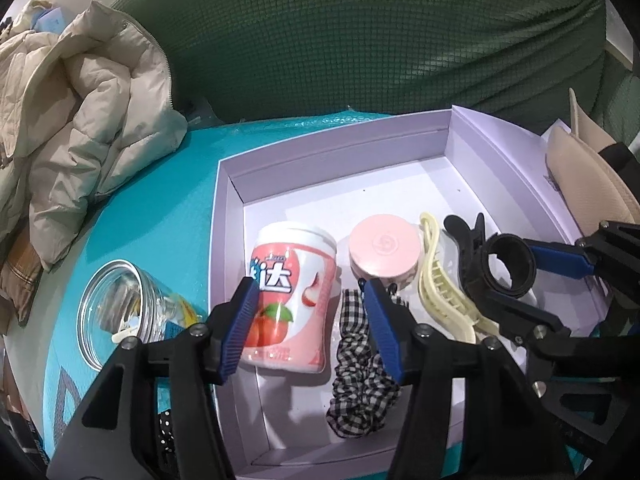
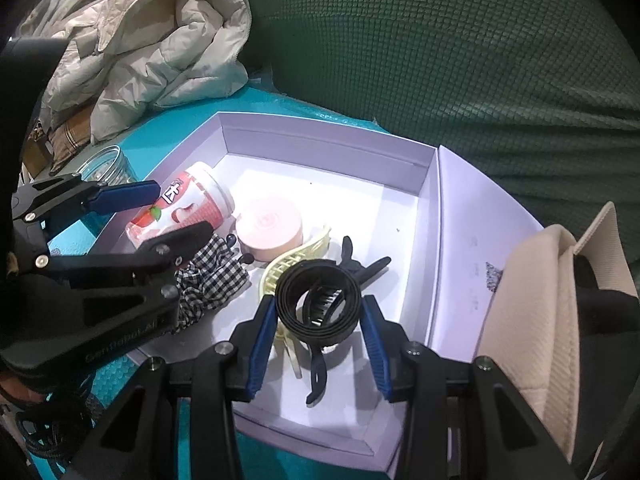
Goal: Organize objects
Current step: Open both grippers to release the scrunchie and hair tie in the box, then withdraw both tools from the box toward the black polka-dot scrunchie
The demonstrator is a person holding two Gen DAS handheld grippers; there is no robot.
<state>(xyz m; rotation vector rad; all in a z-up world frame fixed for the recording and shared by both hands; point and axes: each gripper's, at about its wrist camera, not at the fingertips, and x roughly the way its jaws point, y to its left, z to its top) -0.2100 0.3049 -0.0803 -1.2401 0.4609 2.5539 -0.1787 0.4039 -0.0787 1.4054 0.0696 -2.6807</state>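
The black ring (image 2: 318, 304) sits between the right gripper's (image 2: 318, 332) blue pads (image 2: 262, 344), pinched on both sides and hanging over the lilac box (image 2: 328, 136), right above the black claw clip (image 2: 348, 264) and cream hair clip (image 2: 294, 258). The right wrist view shows the ring is a coiled band; from the left wrist view it just looks like a thick hoop (image 1: 509, 266). The left gripper (image 1: 310, 316) is spread wide over the peach gum tub (image 1: 290, 296), gripping nothing. Only the left view shows the glass jar (image 1: 116, 312) properly, lying on the teal surface (image 1: 168, 208) outside the box. The checked scrunchie (image 1: 362, 376) and pink round tin (image 1: 382, 250) lie inside.
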